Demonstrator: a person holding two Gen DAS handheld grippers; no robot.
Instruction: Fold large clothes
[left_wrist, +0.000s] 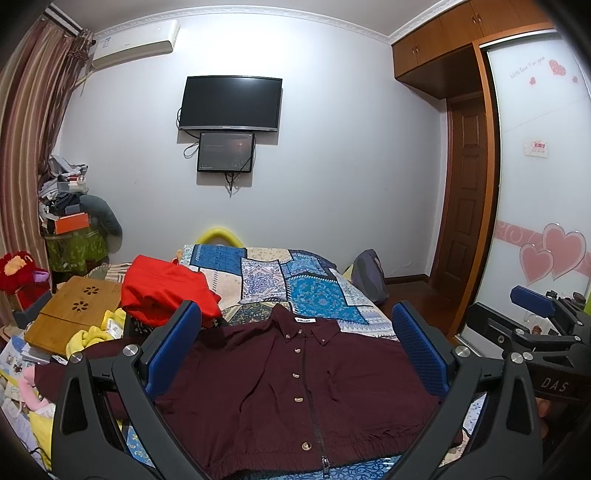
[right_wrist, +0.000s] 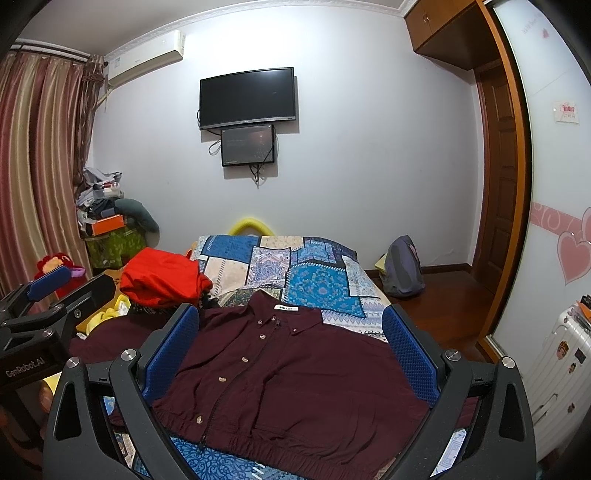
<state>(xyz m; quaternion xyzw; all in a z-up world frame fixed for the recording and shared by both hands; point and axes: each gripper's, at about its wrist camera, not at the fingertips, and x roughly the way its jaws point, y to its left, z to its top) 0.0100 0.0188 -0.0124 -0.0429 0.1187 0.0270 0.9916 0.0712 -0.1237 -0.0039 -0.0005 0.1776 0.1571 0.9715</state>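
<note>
A dark maroon button-and-zip shirt (left_wrist: 295, 387) lies flat, front up, on the patchwork bed cover (left_wrist: 314, 291), collar away from me and hem near me. It also shows in the right wrist view (right_wrist: 295, 376). My left gripper (left_wrist: 295, 347) is open above the shirt and holds nothing. My right gripper (right_wrist: 291, 343) is open above the shirt and holds nothing. The right gripper also shows at the right edge of the left wrist view (left_wrist: 535, 321), and the left gripper at the left edge of the right wrist view (right_wrist: 48, 295).
A red garment (left_wrist: 166, 291) lies heaped on the bed's left. A wooden lap tray (left_wrist: 74, 314), yellow cloth (left_wrist: 92, 336) and papers crowd the left. A backpack (right_wrist: 402, 269) stands on the floor to the right, a white suitcase (right_wrist: 557, 369) by the wardrobe.
</note>
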